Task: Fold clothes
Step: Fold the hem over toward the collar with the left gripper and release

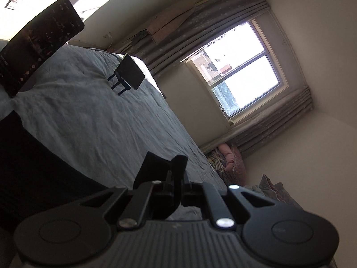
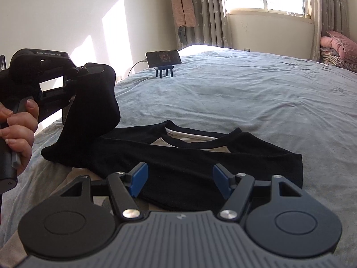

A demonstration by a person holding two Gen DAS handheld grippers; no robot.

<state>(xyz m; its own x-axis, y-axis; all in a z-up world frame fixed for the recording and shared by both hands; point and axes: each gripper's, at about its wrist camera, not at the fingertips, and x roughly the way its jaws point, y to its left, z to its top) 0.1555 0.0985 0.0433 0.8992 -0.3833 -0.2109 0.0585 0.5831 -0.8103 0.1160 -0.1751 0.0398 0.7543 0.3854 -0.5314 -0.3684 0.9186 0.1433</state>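
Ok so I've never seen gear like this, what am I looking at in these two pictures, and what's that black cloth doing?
There is no robot. A person holds a hand-held gripper in each hand, and each one carries a wide-angle camera looking along its two fingers.

The tilted picture comes from the left hand-held gripper. It is shut on a sleeve of the black shirt and lifts it; the right camera shows this from the side, with the person's hand on the handle.

The level picture comes from the right hand-held gripper. Its blue-padded fingers stand open over the shirt and hold nothing.

The shirt lies on a bed with a grey cover. Further back, a phone sits on a small stand.
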